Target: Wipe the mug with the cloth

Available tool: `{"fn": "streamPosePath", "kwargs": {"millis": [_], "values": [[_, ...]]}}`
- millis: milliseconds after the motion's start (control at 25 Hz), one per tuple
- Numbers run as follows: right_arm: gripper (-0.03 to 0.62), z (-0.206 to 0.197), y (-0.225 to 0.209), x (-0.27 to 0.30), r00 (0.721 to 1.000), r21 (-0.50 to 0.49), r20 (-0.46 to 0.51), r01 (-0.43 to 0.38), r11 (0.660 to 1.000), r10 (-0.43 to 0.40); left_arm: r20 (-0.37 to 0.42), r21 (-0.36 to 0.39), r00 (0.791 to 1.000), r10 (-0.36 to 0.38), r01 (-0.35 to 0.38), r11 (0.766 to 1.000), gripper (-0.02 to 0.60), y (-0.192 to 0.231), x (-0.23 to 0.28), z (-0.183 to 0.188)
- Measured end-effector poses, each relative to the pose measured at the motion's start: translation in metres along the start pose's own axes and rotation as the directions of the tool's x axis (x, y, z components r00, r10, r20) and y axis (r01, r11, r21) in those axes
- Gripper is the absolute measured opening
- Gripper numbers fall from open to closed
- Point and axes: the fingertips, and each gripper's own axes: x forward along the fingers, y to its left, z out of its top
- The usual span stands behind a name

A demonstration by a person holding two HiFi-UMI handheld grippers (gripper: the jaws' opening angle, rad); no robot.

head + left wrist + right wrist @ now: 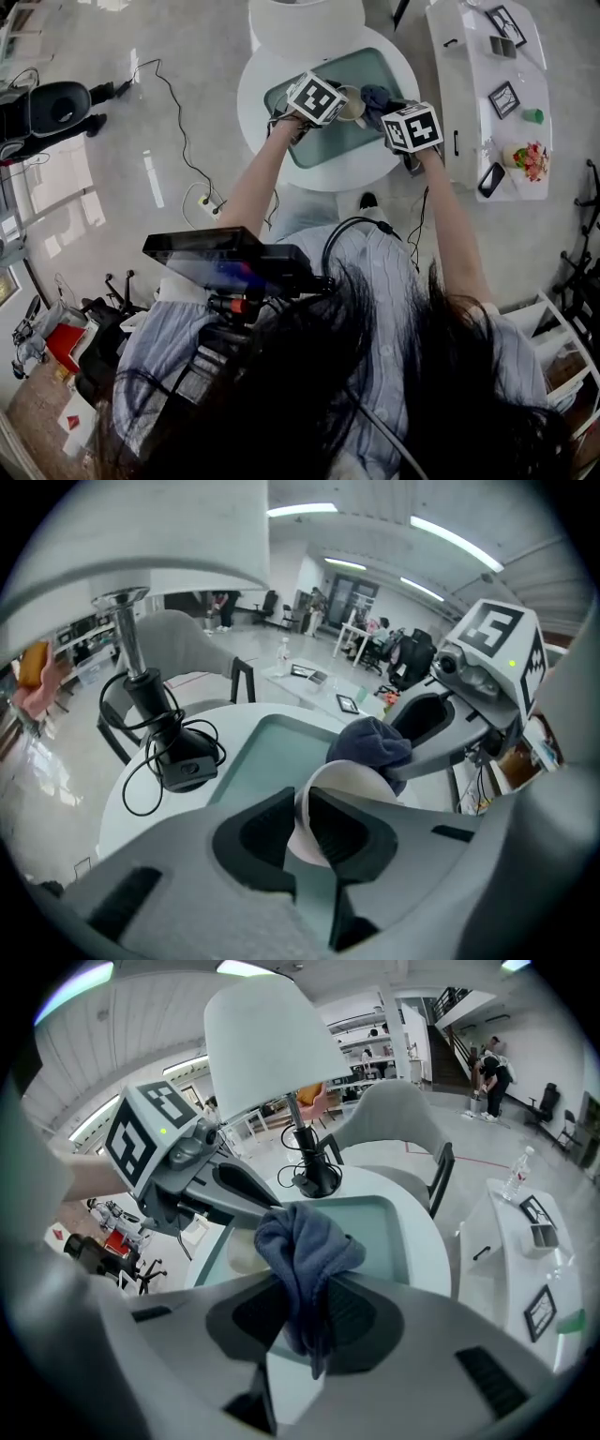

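Pale glossy floor of an open office. One round white table below, with one green tray on its top. One lamp at far edge of table: white shade, black base. One long side table to the right, carrying two framed pictures among smaller items too small to identify. Two grippers over the tray, one per hand, each bearing one marker cube; two cubes in all. Left gripper: clenched on one white mug, one pad inside the wall, one pad outside, rim pinched between. Mug located over the tray, near its middle; lifted or resting not resolvable. Right gripper: clamped on one blue-grey cloth, fabric bunched above the pads, short tail hanging below them. Cloth bunch pressed against far rim of mug in left gripper view; depth into the mouth not resolvable. Head view: mug and cloth side by side between the two cubes, mug on the left, cloth on the right, touching or very nearly so. Two forearms extended from near edge toward the tray, one behind each gripper. One mug, one cloth; no second of either counted in any view.
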Motion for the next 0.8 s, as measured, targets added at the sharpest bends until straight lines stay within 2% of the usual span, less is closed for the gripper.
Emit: {"fn": "streamPosePath", "kwargs": {"millis": [160,360,520,680,800], "values": [[0.098,-0.008,0.005,-0.001,1.000,0.010,-0.001,0.002,1.000,-0.002,0.024,-0.117,0.997,0.068,-0.065,0.991,0.060,0.006,0.007,-0.008],[0.098,-0.023,0.006,-0.004,1.000,0.037,-0.002,0.013,0.999,-0.012,0.034,-0.251,0.989,0.145,-0.132,0.959,0.060,0.005,0.004,-0.012],[0.098,-0.031,0.006,-0.007,1.000,0.054,0.005,0.029,0.998,-0.029,0.029,-0.352,0.978,0.207,-0.184,0.918,0.060,0.008,0.001,-0.019],[0.098,-0.035,0.006,-0.006,0.999,0.092,0.016,0.044,0.995,-0.046,-0.001,-0.437,0.960,0.280,-0.252,0.863,0.060,0.012,-0.007,-0.029],[0.098,-0.037,0.000,-0.010,0.997,0.138,0.020,0.076,0.988,-0.079,0.001,-0.496,0.953,0.301,-0.261,0.828,0.060,0.015,-0.005,-0.033]]}}
